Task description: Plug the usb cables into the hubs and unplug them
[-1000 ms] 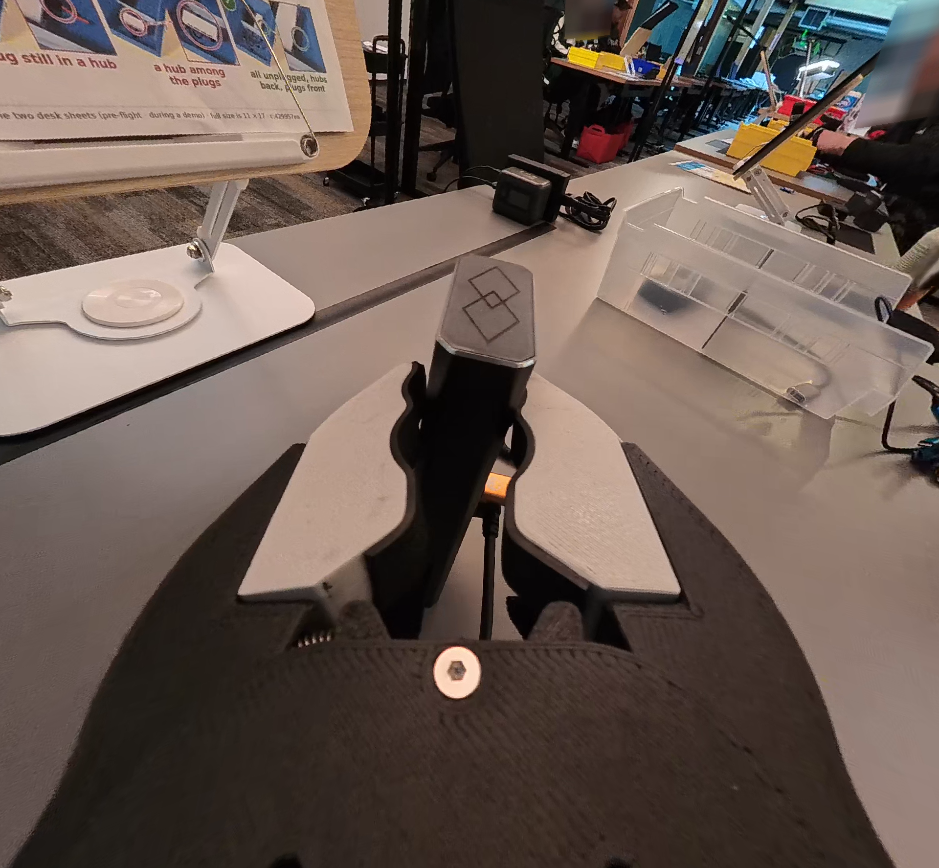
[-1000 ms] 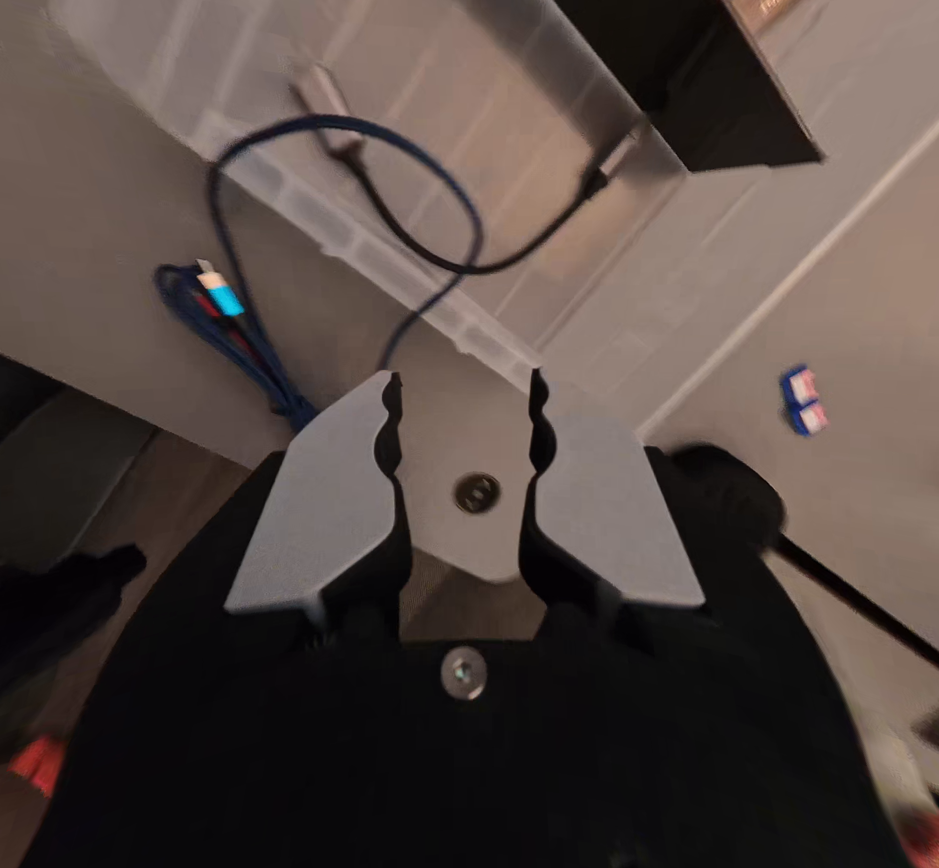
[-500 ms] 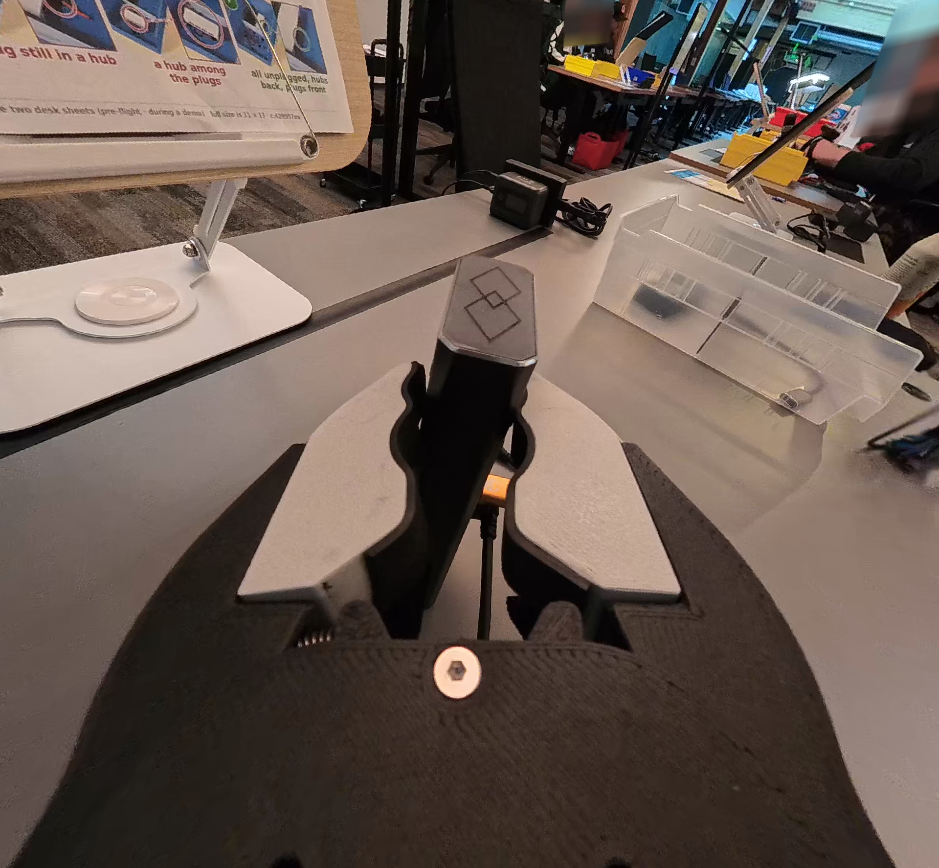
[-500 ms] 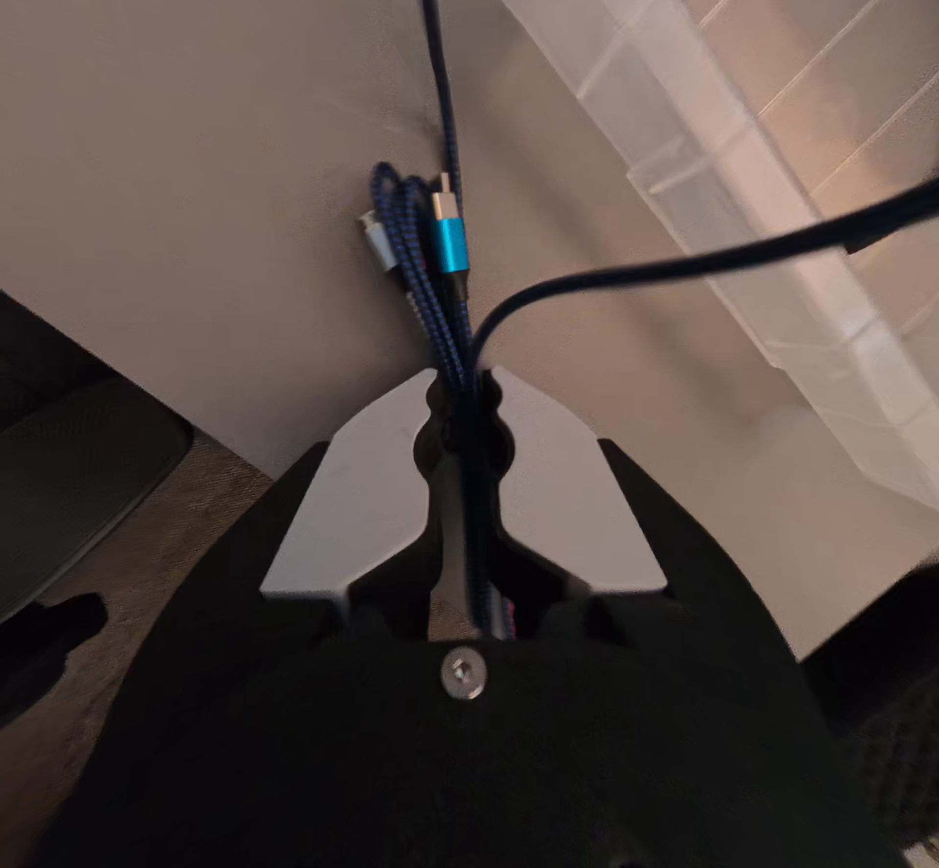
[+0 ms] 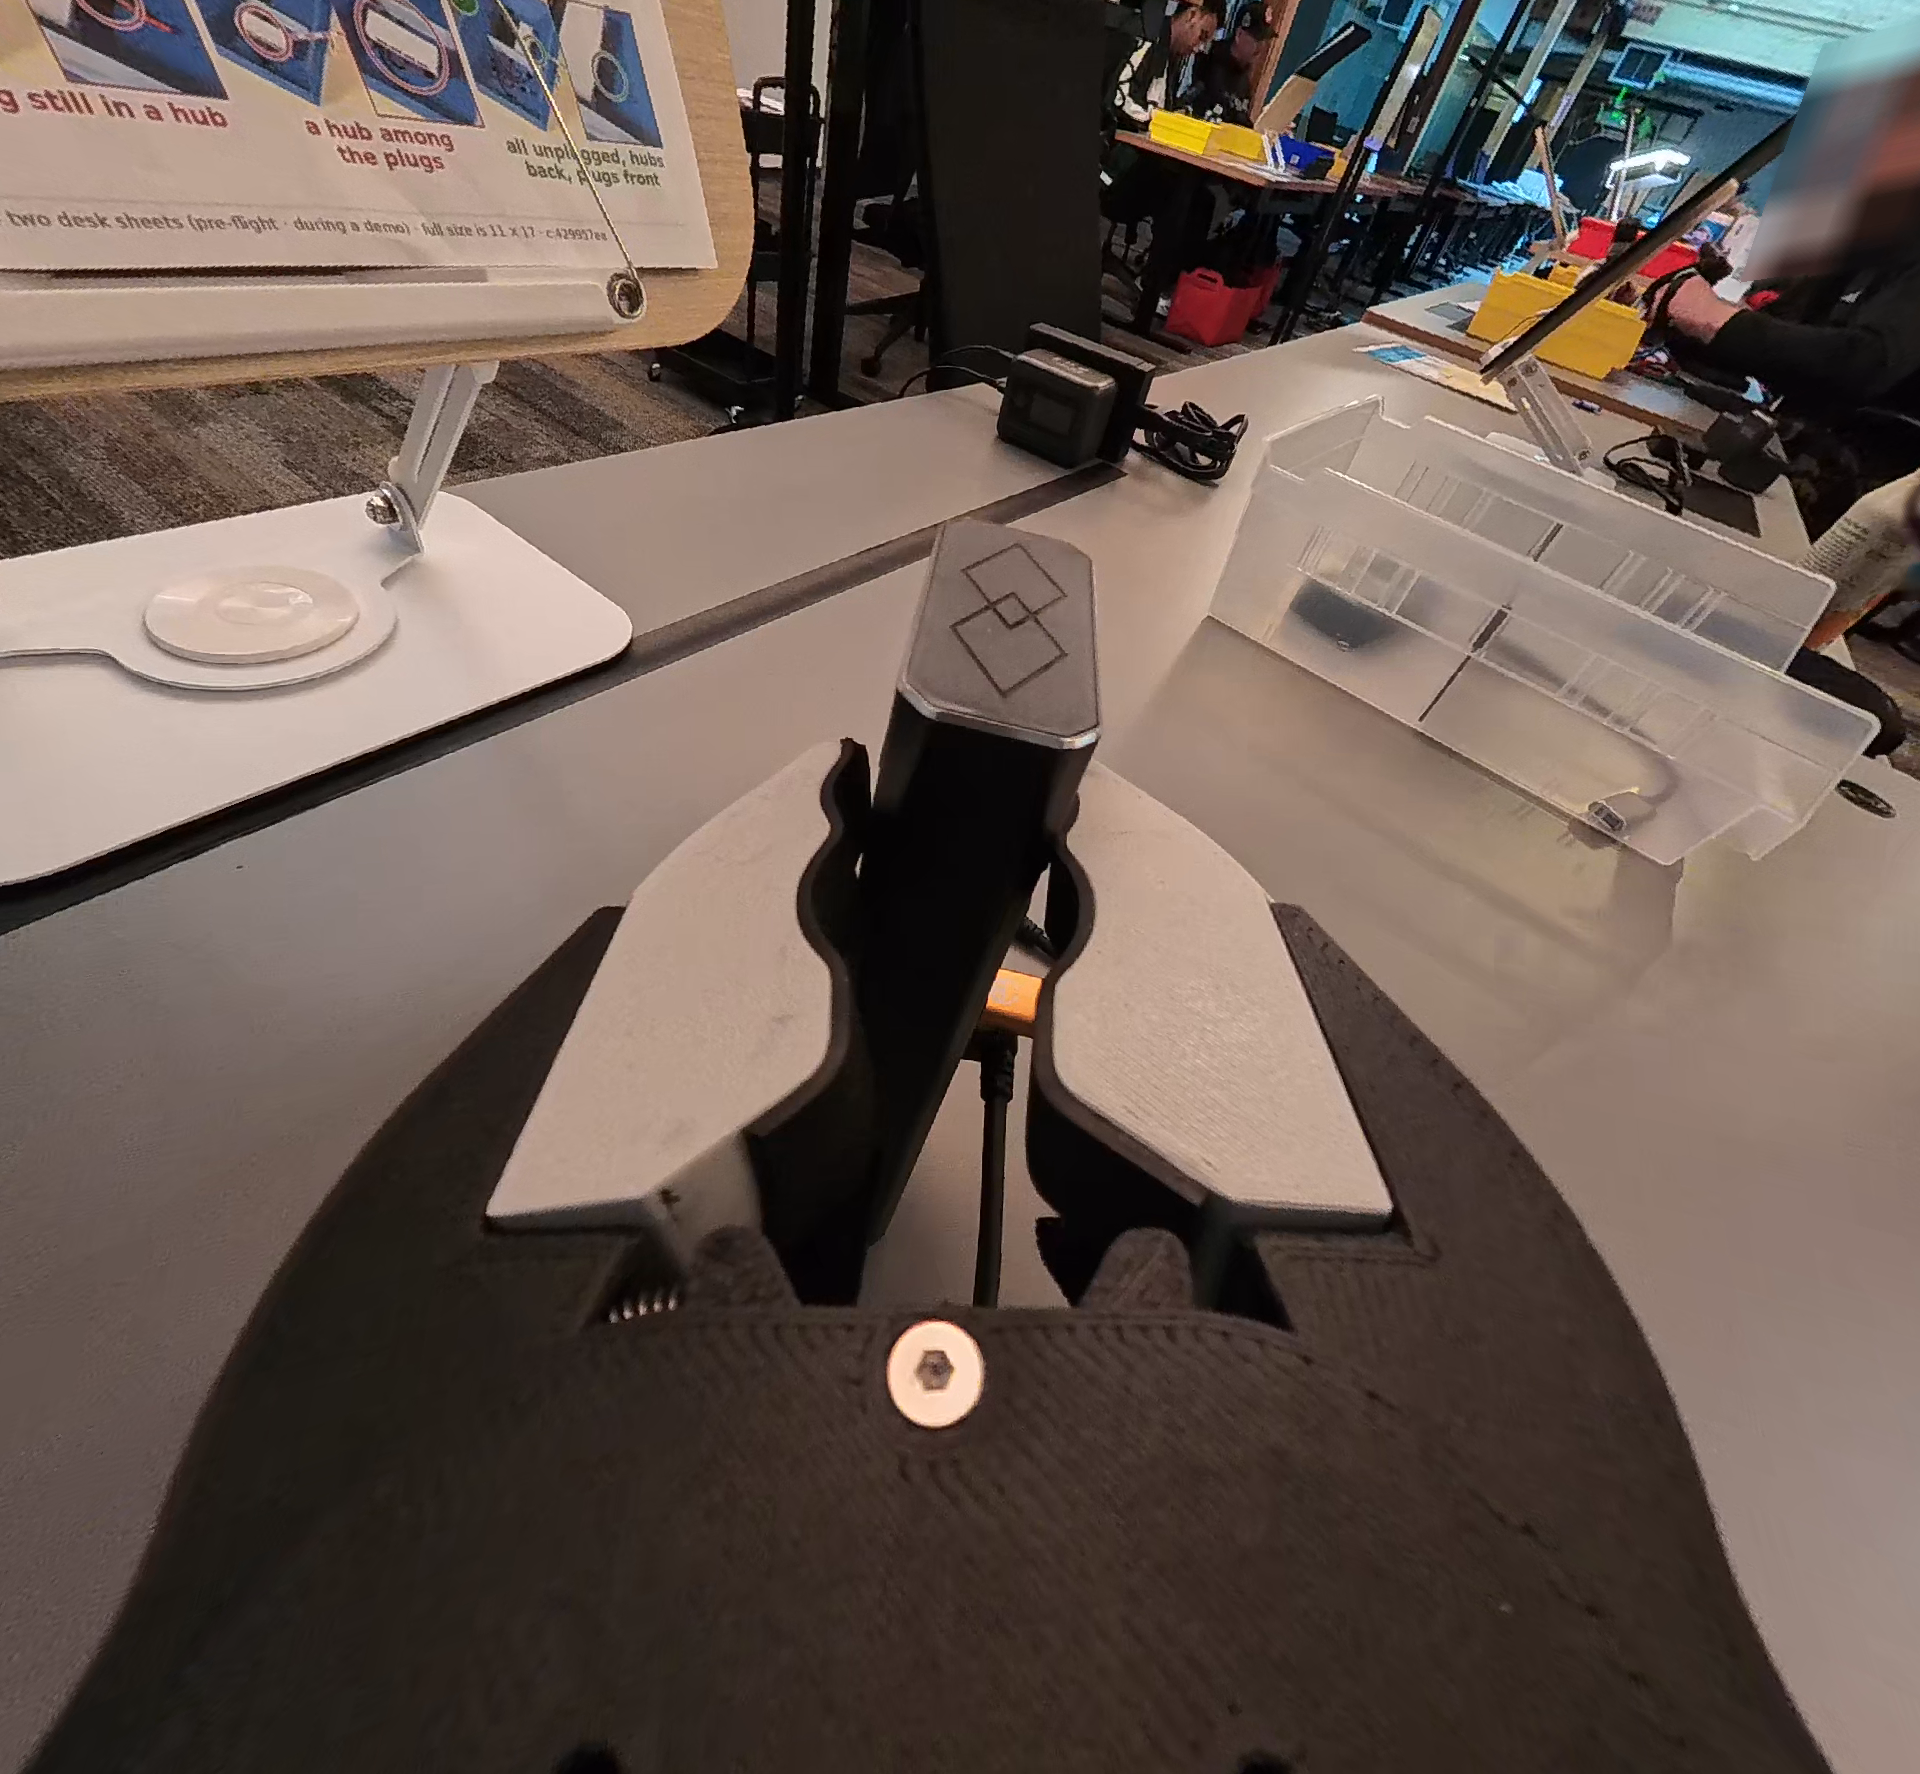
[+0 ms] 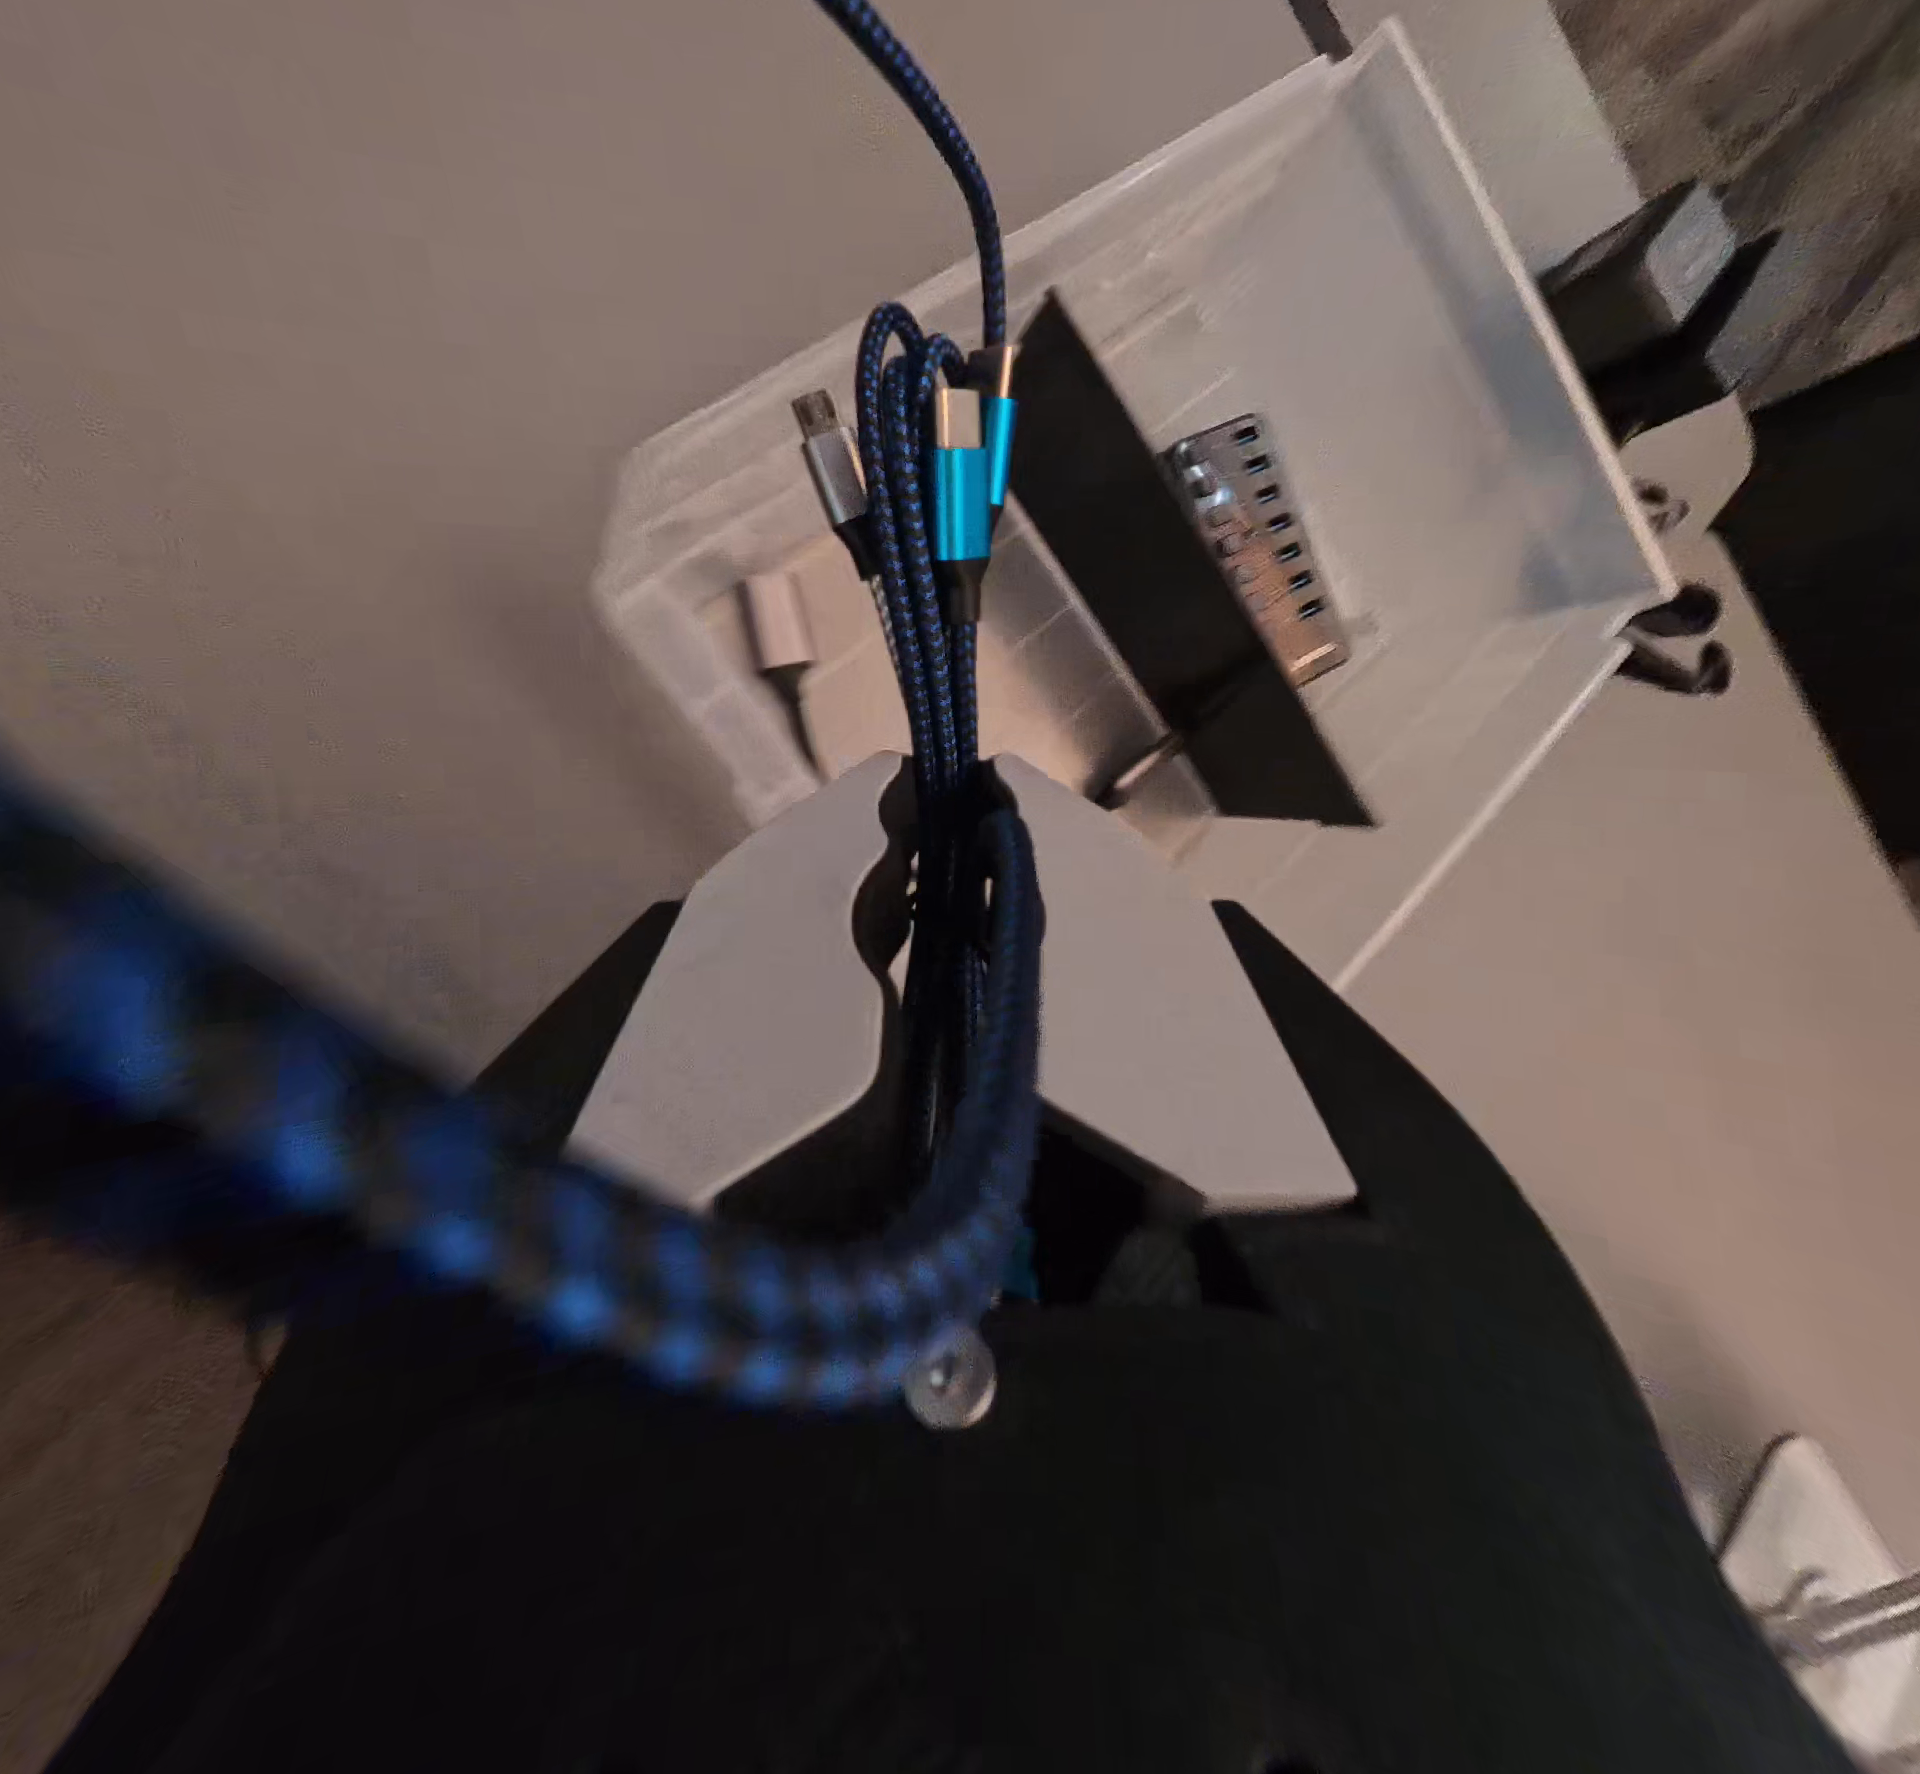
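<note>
My left tongs clench the black hub, my right tongs grip the braided cables toward twelve o'clock; plugging remains.

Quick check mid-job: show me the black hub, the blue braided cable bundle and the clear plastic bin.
black hub (image 5: pixel 1003 628), left wrist view, on its top end face.
blue braided cable bundle (image 6: pixel 935 675), right wrist view, on the strands above the fingers.
clear plastic bin (image 5: pixel 1621 737), left wrist view, on its front wall.
</note>
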Motion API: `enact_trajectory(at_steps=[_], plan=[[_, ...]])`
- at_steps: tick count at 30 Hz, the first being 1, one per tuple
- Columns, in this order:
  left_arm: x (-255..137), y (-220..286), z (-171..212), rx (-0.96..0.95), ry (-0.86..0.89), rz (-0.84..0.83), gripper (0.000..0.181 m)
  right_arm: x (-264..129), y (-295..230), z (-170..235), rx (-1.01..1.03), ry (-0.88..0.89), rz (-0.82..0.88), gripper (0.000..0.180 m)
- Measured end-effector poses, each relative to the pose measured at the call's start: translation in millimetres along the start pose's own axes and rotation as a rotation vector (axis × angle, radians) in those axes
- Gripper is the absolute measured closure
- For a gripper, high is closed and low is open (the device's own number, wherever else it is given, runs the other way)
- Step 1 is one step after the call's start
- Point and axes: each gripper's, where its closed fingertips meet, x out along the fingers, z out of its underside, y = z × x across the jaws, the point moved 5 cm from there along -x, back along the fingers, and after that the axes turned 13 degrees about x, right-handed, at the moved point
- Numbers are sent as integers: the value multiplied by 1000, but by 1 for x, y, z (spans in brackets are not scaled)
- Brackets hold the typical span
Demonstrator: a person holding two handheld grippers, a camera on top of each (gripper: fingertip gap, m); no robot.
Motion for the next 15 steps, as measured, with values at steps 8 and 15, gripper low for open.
enact_trajectory(at_steps=[8,15], plan=[[0,0,0,0,-1,2,150,86,40,6,21,-192,-171,169],[0,0,0,-6,-2,9,150,120,42,27,184,-325,-204,133]])
